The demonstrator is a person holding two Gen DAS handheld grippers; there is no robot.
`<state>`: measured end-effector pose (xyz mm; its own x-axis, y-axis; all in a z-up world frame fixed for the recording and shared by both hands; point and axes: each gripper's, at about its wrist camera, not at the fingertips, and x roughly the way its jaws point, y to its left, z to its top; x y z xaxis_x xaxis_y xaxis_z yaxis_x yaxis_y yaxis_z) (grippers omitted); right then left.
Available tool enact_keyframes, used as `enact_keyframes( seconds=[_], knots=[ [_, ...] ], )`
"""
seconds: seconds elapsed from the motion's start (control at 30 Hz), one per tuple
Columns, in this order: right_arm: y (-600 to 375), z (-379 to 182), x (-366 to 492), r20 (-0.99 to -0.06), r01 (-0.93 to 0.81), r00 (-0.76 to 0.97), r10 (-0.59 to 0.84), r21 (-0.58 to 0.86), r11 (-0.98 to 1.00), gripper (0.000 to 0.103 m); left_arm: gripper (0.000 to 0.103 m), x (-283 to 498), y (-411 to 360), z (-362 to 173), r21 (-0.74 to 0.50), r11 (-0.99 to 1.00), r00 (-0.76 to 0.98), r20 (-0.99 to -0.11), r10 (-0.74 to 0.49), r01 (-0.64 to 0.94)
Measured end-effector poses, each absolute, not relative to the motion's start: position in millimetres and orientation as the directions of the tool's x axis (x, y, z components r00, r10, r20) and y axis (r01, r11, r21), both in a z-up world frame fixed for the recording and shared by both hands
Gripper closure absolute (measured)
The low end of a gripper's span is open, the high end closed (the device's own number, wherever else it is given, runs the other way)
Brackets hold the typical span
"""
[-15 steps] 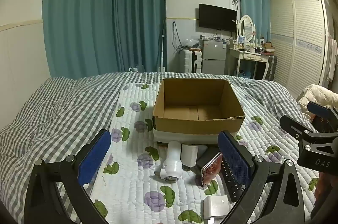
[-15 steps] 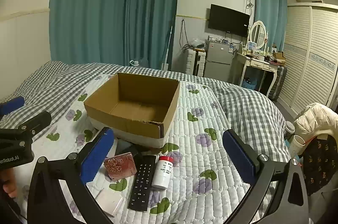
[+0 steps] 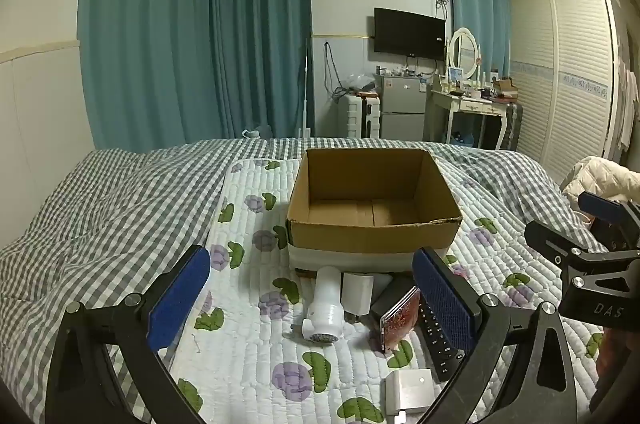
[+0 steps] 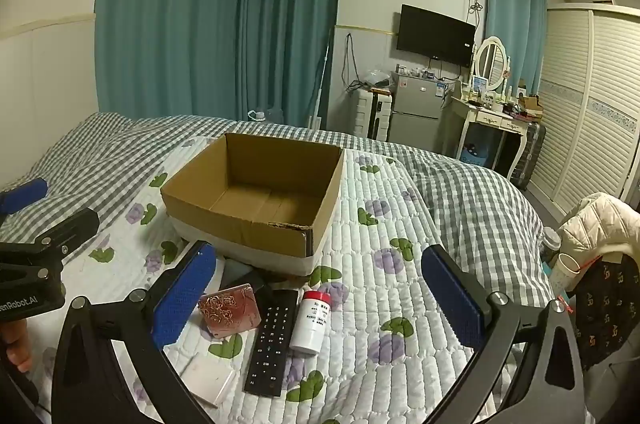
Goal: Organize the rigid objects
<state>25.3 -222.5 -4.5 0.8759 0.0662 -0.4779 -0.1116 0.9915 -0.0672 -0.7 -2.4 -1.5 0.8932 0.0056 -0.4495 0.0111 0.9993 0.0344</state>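
Note:
An empty open cardboard box (image 3: 374,224) (image 4: 256,195) sits on the quilted bed mat. In front of it lie a white bottle on its side (image 3: 326,306), a small white box (image 3: 357,292), a red patterned case (image 3: 400,316) (image 4: 230,310), a black remote (image 4: 274,338) (image 3: 438,338), a red-capped white pill bottle (image 4: 312,320) and a flat white box (image 3: 410,390) (image 4: 210,382). My left gripper (image 3: 312,304) is open above the white bottle. My right gripper (image 4: 316,298) is open above the remote and pill bottle. Neither holds anything.
The floral white mat (image 4: 400,304) lies over a grey checked duvet (image 3: 100,224). A chair with a cream jacket (image 4: 600,220) stands at the bed's right. A fridge, dressing table and wardrobe stand at the far wall.
Both grippers have shifted only slightly. The objects have not moved.

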Motion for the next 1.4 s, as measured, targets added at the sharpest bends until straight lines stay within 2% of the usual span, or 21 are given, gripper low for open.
enact_keyframes(
  seconds=[1.4],
  knots=[
    [-217, -8, 26, -0.493, -0.122, 0.867, 0.070, -0.073, 0.990, 0.000, 0.000, 1, 6, -2, 0.015, 1.000, 0.887, -0.462, 0.023, -0.018]
  ],
)
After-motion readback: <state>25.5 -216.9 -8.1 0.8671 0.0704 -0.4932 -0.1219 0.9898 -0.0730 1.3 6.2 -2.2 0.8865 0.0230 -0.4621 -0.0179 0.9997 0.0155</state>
